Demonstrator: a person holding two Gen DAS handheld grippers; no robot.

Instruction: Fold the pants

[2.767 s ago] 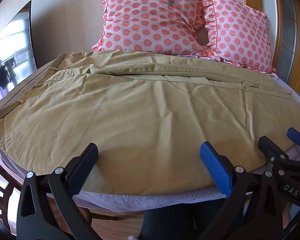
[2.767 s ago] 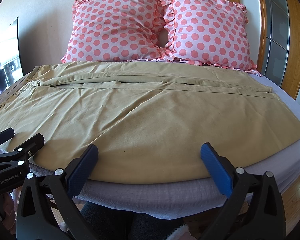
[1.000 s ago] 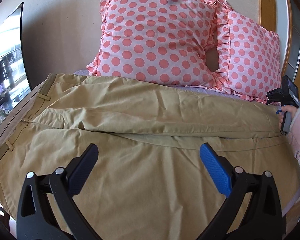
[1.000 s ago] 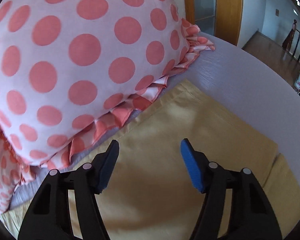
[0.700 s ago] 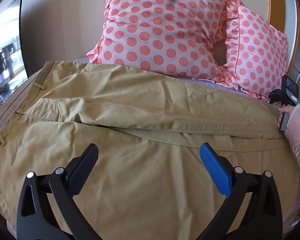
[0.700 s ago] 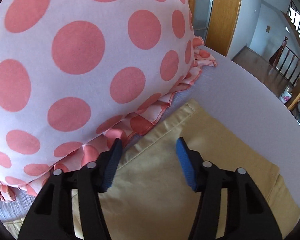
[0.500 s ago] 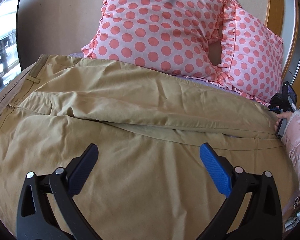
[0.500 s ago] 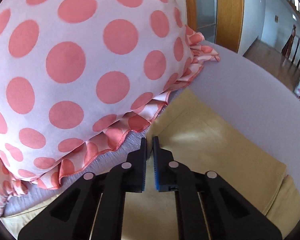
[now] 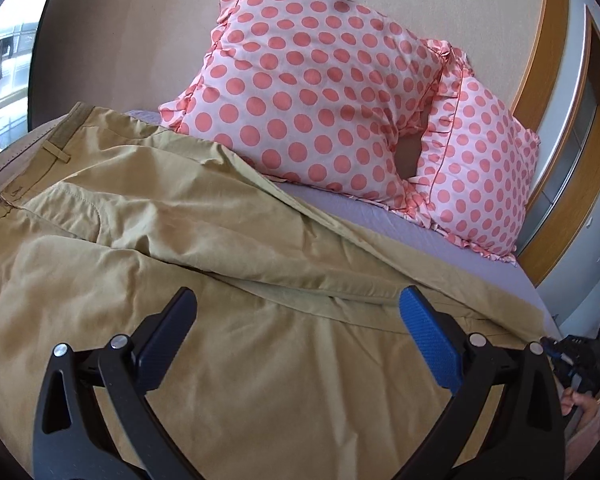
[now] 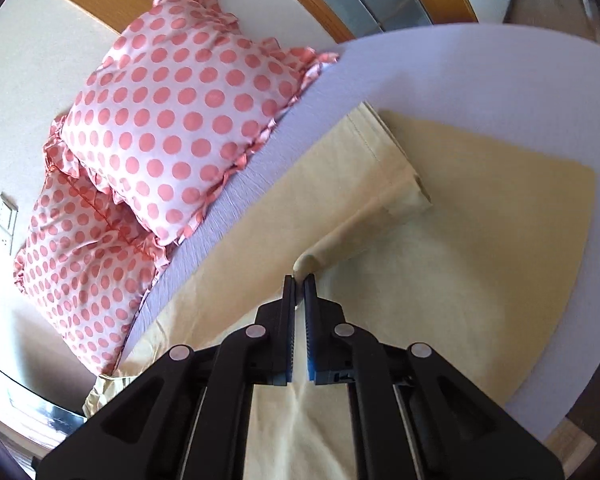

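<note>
Tan pants (image 9: pixel 148 216) lie spread across the bed, waistband (image 9: pixel 56 140) at the far left and legs running right. My left gripper (image 9: pixel 296 320) is open and empty, hovering over the middle of the pants. My right gripper (image 10: pixel 299 280) is shut on the hem end of the far pant leg (image 10: pixel 364 224) and has it lifted and pulled over the near leg (image 10: pixel 500 240). The right gripper also shows in the left wrist view (image 9: pixel 580 360) at the far right edge.
Two pink polka-dot pillows (image 9: pixel 320 92) (image 10: pixel 172 108) lean against the wall at the head of the bed. The lilac sheet (image 10: pixel 480 72) shows beyond the leg ends. A wooden door frame (image 9: pixel 572 184) stands to the right, a window (image 9: pixel 4 56) to the left.
My right gripper closed on the far leg's hem beside the pillow and pulled it up and back toward the near side. The far leg has come away from the pillows. My left gripper stayed open.
</note>
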